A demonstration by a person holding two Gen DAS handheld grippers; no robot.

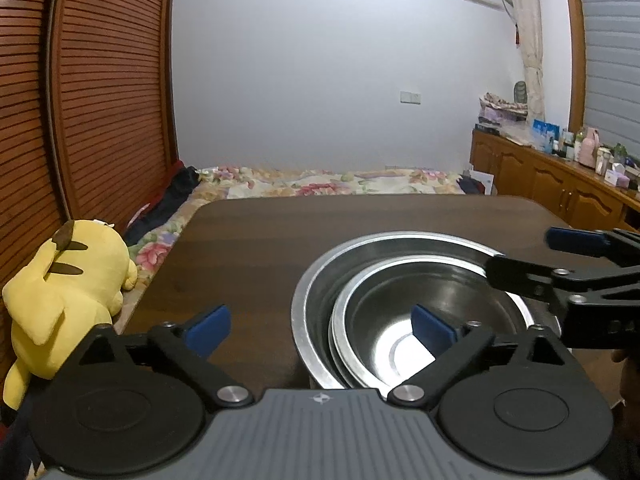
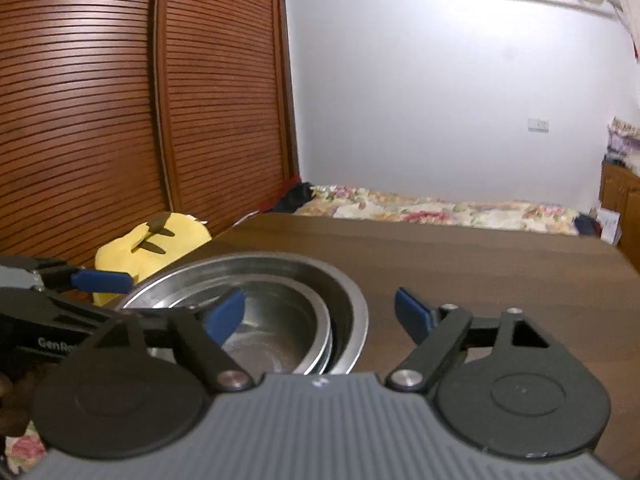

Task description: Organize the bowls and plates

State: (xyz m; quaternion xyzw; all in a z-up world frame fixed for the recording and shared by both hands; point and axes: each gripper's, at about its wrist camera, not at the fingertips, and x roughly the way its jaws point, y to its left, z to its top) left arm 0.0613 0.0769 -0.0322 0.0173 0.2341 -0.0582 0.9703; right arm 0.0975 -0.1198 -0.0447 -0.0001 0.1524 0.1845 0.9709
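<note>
- Left gripper (image 1: 322,330): jaws spread wide, nothing pinched; blue pads (image 1: 208,330) apart, the right-hand one hanging over the bowls, the left-hand one over bare table (image 1: 248,240).
- Right gripper (image 2: 320,314): jaws likewise spread, nothing between the pads; left-hand pad (image 2: 224,314) over the bowls' rims, right-hand pad over bare wood.
- Nested steel bowls: large outer bowl (image 1: 316,280) on the table just ahead and right of the left gripper, smaller inner bowl (image 1: 400,320) sitting inside, pushed toward the near-left wall of the big one.
- From the right wrist, same stack just ahead and to the left; near rims cut off behind the gripper body.
- Possibly a third rim between the two bowls; too close-packed and reflective to count for sure.
- Bright white patch in the inner bowl's bottom: a reflection, hiding the base.
- Right gripper seen from the left wrist, entering from the right edge over the far-right rim, its body cut by the frame.
- Whether any pad touches a rim: cannot tell.
- Yellow plush toy (image 1: 68,292) off the table's left side, partly hidden behind the left gripper in the right wrist view.
- Floral bedding (image 1: 320,184) beyond the far table edge; cluttered wooden cabinet (image 1: 560,176) far right, items too small to name.
</note>
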